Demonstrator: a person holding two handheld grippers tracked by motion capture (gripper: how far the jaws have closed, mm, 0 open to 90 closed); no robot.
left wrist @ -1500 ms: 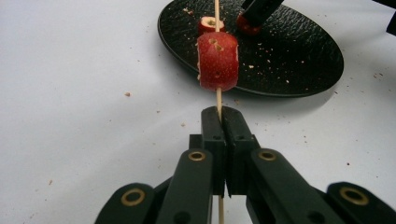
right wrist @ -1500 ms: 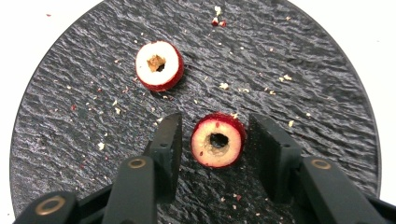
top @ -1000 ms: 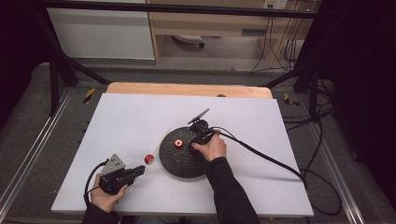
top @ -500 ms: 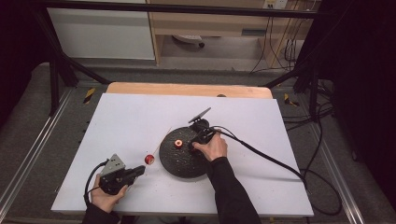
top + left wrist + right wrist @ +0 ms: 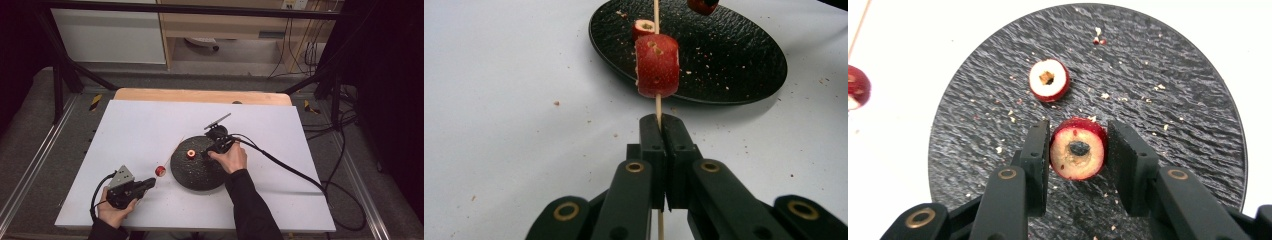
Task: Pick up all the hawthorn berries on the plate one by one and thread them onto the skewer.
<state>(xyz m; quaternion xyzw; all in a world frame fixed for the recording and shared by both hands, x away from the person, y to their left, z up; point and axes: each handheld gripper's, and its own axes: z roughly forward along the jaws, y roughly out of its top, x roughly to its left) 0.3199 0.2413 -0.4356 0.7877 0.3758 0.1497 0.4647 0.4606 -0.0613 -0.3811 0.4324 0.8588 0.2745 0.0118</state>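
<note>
Right gripper view looks down on a red fruit slice (image 5: 1078,155) caught between the right gripper's (image 5: 1078,160) pads, cut face up, with a dark pit hole at its centre. The gripper is clenched on it above the plate (image 5: 1168,90); whether the slice is resting on the plate or lifted just clear cannot be told. A second slice (image 5: 1048,79), white-fleshed and already cored, lies on the plate just beyond it.

In the left gripper view, the left gripper (image 5: 663,131) is clamped tight on a thin wooden skewer (image 5: 657,106), which carries one threaded slice (image 5: 656,65) a little past the jaws, near the plate's rim.

From the high view, the plate (image 5: 197,177) sits near the middle of the desk (image 5: 135,125), toward the near edge, with the right hand (image 5: 229,157) at its far right side and the left gripper (image 5: 146,183) by the near left corner.

The slice is probably light, soft and moist: hard squeezing would bruise or split it, and the wet cut faces could slip. Holding it by the skin-covered sides, as now, looks the better grip, leaving the hole free for the skewer. The skewer seems stiff but thin and could snap if bent.
</note>
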